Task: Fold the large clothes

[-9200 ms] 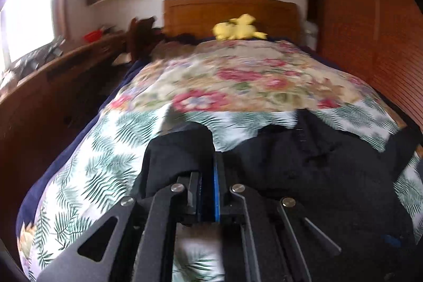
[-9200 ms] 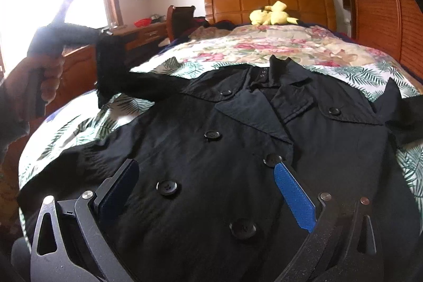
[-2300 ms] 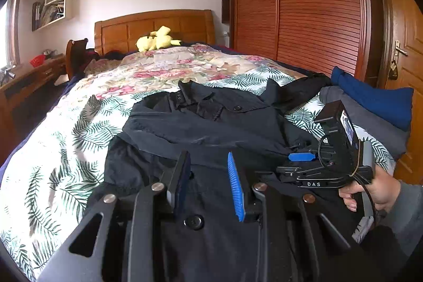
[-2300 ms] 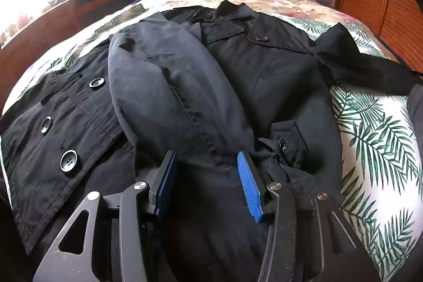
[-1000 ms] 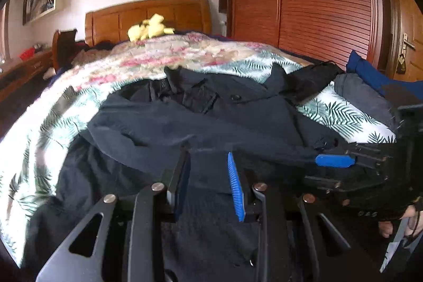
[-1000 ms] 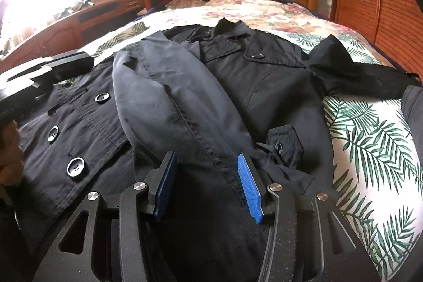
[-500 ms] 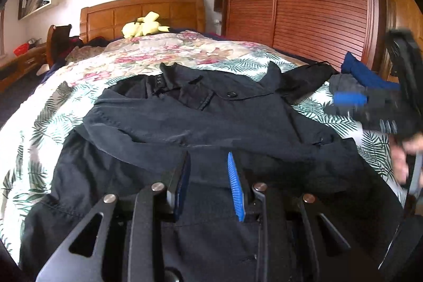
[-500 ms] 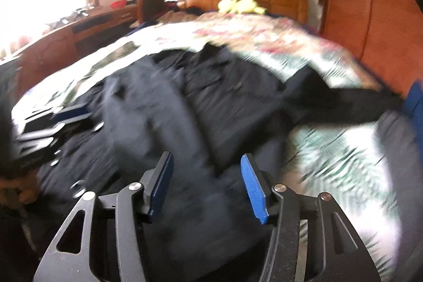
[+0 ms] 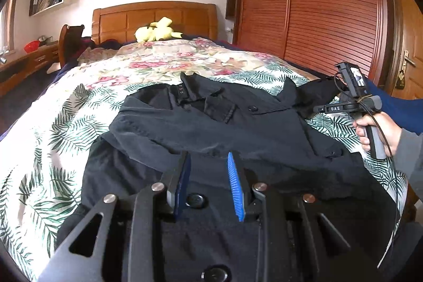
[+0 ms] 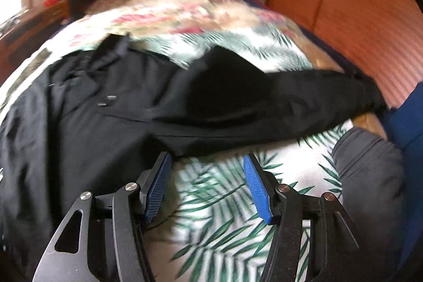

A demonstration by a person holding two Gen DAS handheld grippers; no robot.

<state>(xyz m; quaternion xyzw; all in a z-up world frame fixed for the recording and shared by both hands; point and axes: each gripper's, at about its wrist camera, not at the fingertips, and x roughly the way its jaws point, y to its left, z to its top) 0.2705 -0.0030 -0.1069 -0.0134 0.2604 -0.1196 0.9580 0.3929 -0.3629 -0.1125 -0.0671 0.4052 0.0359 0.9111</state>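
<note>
Since a second ago the right gripper (image 10: 206, 184) has swung away from the folded sleeve toward the side of the bed near the wardrobe (image 9: 330, 4), and its jaws have widened; they are apart with nothing between them, only the palm-leaf bedspread (image 10: 219, 202) showing below. The left gripper (image 9: 207, 181) has barely shifted. Its two blue pads (image 9: 234, 186) stand at a narrow gap, empty, over the lower front of the black coat (image 9: 224, 128).

The one coat lies flat, front up, on the bedspread, its collar toward the wooden headboard (image 9: 156, 17). One sleeve (image 9: 185, 134) is folded across the chest; the other sleeve (image 10: 304, 94) stretches out toward the wardrobe. In the left wrist view I count three buttons on the coat, two near the left gripper and one by the collar; more may be hidden under the folded sleeve.

A hand (image 9: 378, 131) in a grey cuff holds the right gripper's handle, beside the outstretched sleeve. One yellow plush toy (image 9: 156, 31) sits against the headboard. The right wrist view is blurred.
</note>
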